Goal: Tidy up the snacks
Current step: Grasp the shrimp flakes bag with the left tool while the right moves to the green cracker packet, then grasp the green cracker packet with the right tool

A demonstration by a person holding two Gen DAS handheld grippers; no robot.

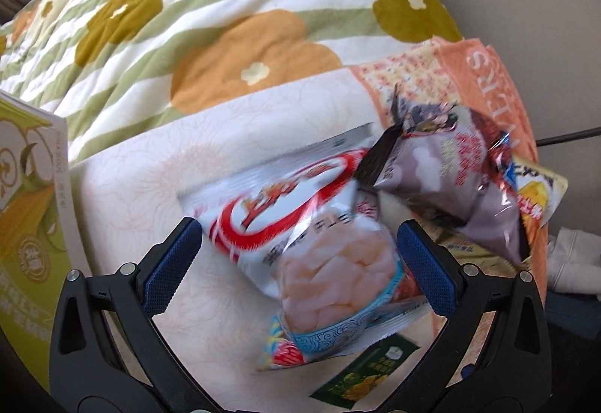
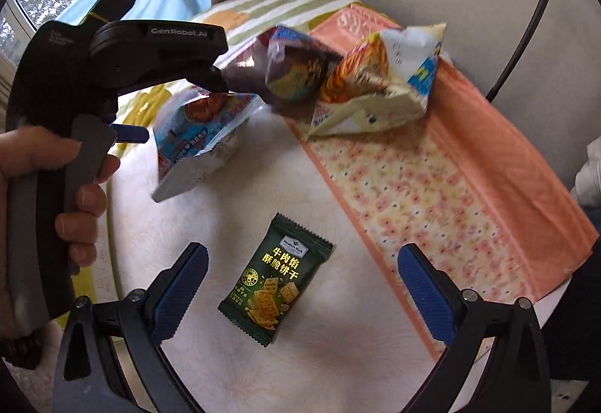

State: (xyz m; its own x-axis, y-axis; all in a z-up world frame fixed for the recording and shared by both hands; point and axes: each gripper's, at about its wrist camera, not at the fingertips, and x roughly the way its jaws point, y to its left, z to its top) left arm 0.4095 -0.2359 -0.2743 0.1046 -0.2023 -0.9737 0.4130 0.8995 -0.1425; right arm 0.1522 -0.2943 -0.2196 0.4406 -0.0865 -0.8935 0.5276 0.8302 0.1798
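Jaws wide on both grippers, nothing held. Left gripper (image 1: 298, 268) straddling white-red snack bag (image 1: 300, 225) on counter (image 2: 319, 368); right gripper (image 2: 302, 291) over green cracker packet (image 2: 276, 279). Risk: puffy foil squirting out on closing, brown bag (image 1: 462, 184) w/ yellow bag (image 2: 379, 86) nudged off edge.

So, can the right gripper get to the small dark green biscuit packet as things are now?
Probably yes. The green biscuit packet lies flat and alone on the white table, just ahead of the right gripper, whose jaws stand wide open. Nothing lies between them; the other snack bags sit farther back.
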